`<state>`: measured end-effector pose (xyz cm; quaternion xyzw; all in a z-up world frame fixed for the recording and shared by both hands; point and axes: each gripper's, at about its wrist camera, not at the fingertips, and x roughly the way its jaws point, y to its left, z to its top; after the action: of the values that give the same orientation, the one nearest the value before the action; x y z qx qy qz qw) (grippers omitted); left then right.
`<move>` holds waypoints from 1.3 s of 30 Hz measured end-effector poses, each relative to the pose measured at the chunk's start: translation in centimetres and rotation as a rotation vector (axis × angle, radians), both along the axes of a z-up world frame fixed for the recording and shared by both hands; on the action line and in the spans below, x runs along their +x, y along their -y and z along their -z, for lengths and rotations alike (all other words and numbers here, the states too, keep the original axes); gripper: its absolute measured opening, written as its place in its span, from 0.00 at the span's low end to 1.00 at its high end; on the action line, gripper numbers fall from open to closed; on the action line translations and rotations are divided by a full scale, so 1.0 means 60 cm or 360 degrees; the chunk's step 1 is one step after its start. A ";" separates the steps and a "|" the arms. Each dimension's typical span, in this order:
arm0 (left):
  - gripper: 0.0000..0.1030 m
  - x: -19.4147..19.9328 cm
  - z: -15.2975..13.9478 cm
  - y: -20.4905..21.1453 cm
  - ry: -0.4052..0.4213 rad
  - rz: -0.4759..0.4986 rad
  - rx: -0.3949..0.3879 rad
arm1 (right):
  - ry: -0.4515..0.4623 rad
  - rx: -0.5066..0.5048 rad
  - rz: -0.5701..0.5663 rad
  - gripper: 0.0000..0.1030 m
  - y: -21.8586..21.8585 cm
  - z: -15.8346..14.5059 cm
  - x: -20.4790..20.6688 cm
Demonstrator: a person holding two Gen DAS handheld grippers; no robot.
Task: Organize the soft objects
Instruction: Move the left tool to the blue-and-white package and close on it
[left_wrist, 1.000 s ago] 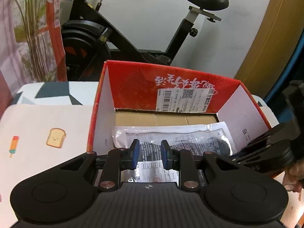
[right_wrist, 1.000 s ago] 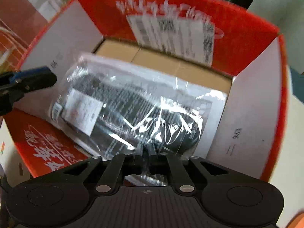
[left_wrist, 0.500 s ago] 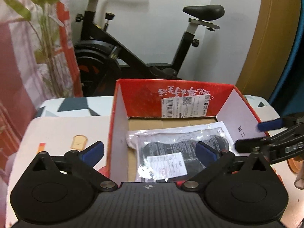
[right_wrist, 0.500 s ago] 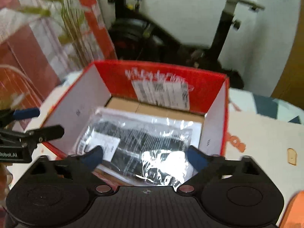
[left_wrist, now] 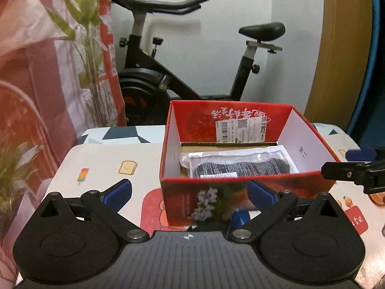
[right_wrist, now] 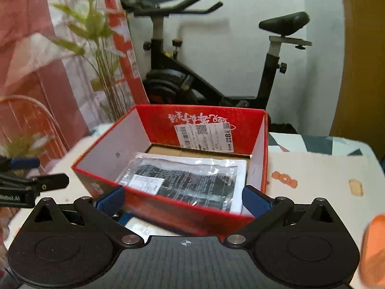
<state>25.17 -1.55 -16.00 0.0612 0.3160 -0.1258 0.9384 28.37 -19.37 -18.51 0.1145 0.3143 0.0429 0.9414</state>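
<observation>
A clear plastic bag with a dark soft item (left_wrist: 238, 165) lies flat inside the red cardboard box (left_wrist: 216, 125) on the table; it also shows in the right wrist view (right_wrist: 185, 180), inside the same box (right_wrist: 202, 113). My left gripper (left_wrist: 190, 193) is open and empty, held back in front of the box's near wall. My right gripper (right_wrist: 182, 201) is open and empty, at the box's near right corner. Each gripper's fingers appear at the edge of the other's view.
The table (left_wrist: 101, 159) has a cloth printed with toast and ice-lolly pictures. An exercise bike (left_wrist: 182, 72) stands behind the table. A plant (left_wrist: 86, 36) and red-white curtain are at the left. An orange thing (right_wrist: 373, 248) shows at the right edge.
Both grippers let go of the bag, opened wide and pulled back and up out of the box. The bag stays lying in the box.
</observation>
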 end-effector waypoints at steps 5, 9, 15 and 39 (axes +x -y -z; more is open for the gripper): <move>1.00 -0.044 0.021 -0.007 -0.0019 -0.0023 -0.0092 | 0.0089 0.0159 0.0113 1.00 0.005 0.044 -0.060; 1.00 -0.060 0.039 -0.003 -0.0032 -0.0017 -0.0074 | 0.0133 0.0136 0.0180 1.00 0.001 0.077 -0.096; 0.99 -0.077 0.073 -0.008 -0.0075 -0.0062 -0.0132 | 0.0147 0.0028 0.0131 0.95 -0.017 0.110 -0.126; 0.50 -0.077 0.162 0.006 -0.0256 0.0072 -0.0216 | -0.0040 -0.0065 -0.0053 0.40 -0.052 0.194 -0.110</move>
<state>20.55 -1.92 -25.69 -0.0057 0.3797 -0.1725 0.9089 21.74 -16.24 -30.14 0.0905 0.3289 0.0506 0.9387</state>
